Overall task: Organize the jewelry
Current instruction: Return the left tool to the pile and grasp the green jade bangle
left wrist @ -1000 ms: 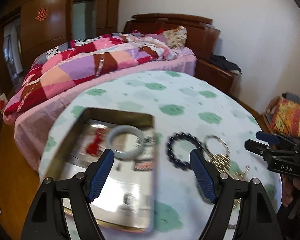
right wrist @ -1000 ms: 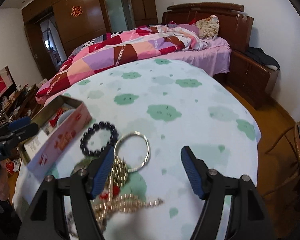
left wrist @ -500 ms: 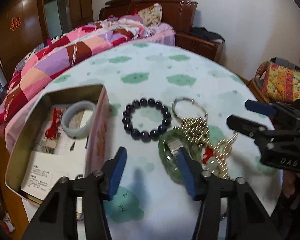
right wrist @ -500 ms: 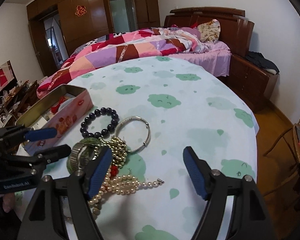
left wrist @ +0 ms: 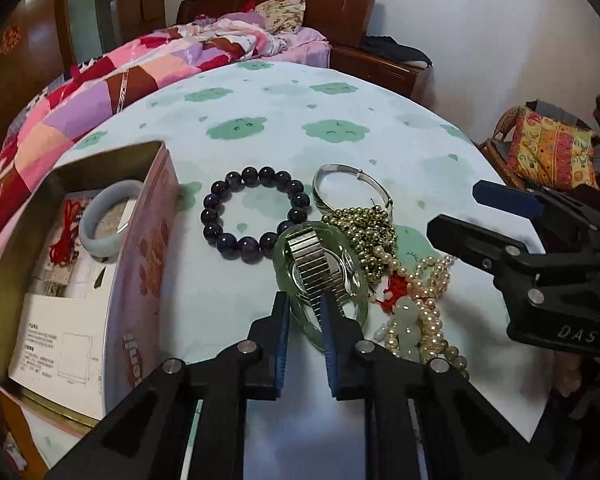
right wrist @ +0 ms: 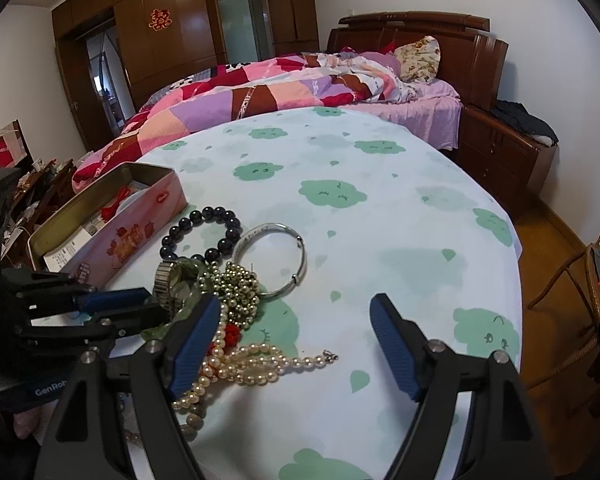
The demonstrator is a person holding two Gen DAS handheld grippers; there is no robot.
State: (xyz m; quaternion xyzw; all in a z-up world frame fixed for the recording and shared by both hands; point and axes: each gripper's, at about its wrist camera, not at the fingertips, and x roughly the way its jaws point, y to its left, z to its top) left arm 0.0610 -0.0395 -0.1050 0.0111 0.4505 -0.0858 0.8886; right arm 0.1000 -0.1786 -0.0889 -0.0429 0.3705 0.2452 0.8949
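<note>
A pile of jewelry lies on the tablecloth: a dark bead bracelet [left wrist: 252,212], a silver bangle [left wrist: 350,188], a green jade bangle [left wrist: 356,280] with a metal watch [left wrist: 314,264] on it, gold beads [left wrist: 366,236] and a pearl necklace [left wrist: 428,304]. My left gripper [left wrist: 305,312] is shut on the near rim of the jade bangle. An open pink tin [left wrist: 140,264] at the left holds a pale bangle [left wrist: 100,236]. My right gripper [right wrist: 296,344] is open and empty, over the pearls [right wrist: 260,364], right of the pile.
The round table [right wrist: 380,240] has a white cloth with green clouds. A bed [right wrist: 280,80] with a patchwork quilt lies behind it. A wooden nightstand [right wrist: 500,152] stands at the back right and a wicker chair [right wrist: 580,280] at the right.
My left gripper moved from over the tin to the pile and closed its jaws on the jade bangle. My right gripper stayed open and drew back a little.
</note>
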